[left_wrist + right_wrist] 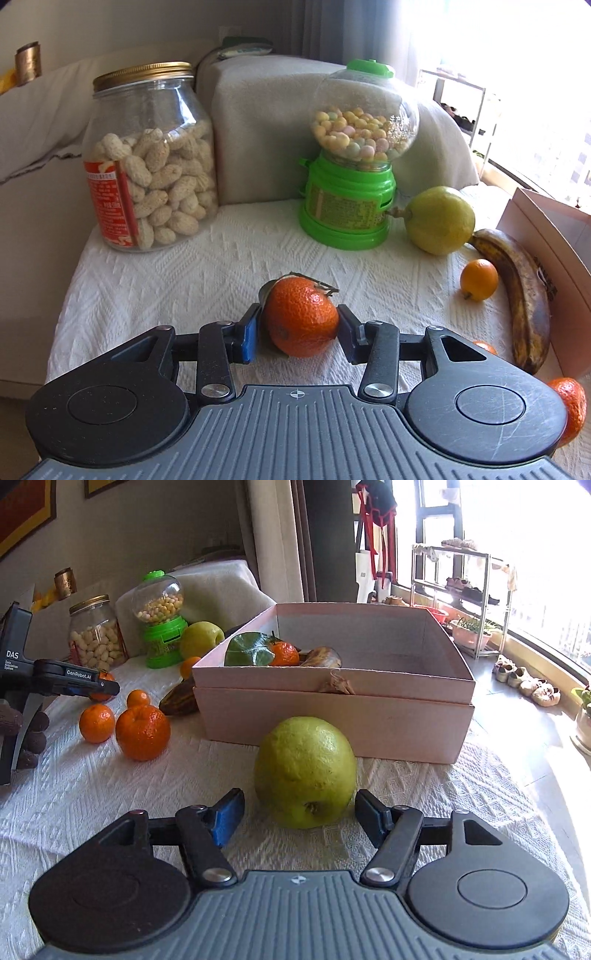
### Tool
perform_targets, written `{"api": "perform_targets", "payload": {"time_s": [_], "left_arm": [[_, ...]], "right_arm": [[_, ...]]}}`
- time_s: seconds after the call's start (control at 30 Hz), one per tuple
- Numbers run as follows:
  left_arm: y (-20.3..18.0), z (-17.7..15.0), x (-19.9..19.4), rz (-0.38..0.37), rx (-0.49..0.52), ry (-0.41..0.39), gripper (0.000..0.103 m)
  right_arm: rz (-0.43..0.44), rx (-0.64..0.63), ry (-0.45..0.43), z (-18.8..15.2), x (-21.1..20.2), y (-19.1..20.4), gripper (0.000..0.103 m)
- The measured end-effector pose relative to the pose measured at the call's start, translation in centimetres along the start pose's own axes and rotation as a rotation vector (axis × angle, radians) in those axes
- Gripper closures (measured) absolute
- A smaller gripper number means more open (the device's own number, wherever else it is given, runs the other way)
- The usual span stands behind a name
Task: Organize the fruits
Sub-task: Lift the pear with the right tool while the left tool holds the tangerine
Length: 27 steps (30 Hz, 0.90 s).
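Observation:
In the left wrist view my left gripper [300,325] is shut on a leafy orange tangerine [301,317] just above the white cloth. A green pear-like fruit [439,220], a small orange [478,279] and a brown banana [521,295] lie to its right. In the right wrist view my right gripper [299,810] is open around a big green fruit [306,771] that rests on the cloth, pads apart from it. Behind it is the pink box [332,720] holding a leafy tangerine [282,652] and a dark fruit [325,657]. Three oranges [142,731] lie at left.
A peanut jar [151,162] and a green candy dispenser [354,158] stand at the back of the cloth-covered table [177,280]. A cushion lies behind them. The left gripper body [55,679] shows at the left of the right wrist view. A window and shelf are at right.

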State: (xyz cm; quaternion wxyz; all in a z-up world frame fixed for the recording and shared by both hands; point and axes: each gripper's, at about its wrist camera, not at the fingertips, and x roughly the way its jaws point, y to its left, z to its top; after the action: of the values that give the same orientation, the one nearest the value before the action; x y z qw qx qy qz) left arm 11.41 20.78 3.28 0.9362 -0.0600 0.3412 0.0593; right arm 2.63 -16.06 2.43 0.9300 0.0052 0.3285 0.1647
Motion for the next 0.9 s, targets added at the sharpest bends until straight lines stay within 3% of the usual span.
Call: {"api": "perform_targets", "payload": {"time_s": [0.13,0.23,0.37,0.5,0.57,0.73,0.9], "left_arm": [[-0.4,0.6,0.2,0.026,-0.006,-0.01,0.056],[-0.9,0.7,-1.8,0.02,-0.036,-0.028,0.057],[-3.5,-1.0,-7.2,-0.14,-0.039,-0.113,0.057],[-8.4,-4.6,-9.6,-0.383,0.051,-0.056,0.057],[-10.7,-6.5,-9.7,-0.451,0.117,-0.014,0.057],[-13.8,-9.1,-8.9,-0.518,0.227,0.029,0.056],[-13.4,-10.0,-8.2,-0.541,0.199,0.031,0.057]], "right_arm": [[0.024,0.028,-0.013,-0.2,-0.2,-0.4,0.032],[0.042,0.058,-0.012,-0.2,-0.2,-1.0,0.028],[0.039,0.056,-0.008,-0.1,0.0,-0.7,0.025],[0.027,0.046,-0.011,-0.2,-0.2,-0.7,0.025],[0.011,0.044,-0.03,-0.2,-0.6,-0.6,0.025],[-0.01,0.01,-0.073,1.8,-2.2,-0.5,0.025],[-0.015,0.039,-0.066,4.1,-0.8,-0.7,0.026]]}}
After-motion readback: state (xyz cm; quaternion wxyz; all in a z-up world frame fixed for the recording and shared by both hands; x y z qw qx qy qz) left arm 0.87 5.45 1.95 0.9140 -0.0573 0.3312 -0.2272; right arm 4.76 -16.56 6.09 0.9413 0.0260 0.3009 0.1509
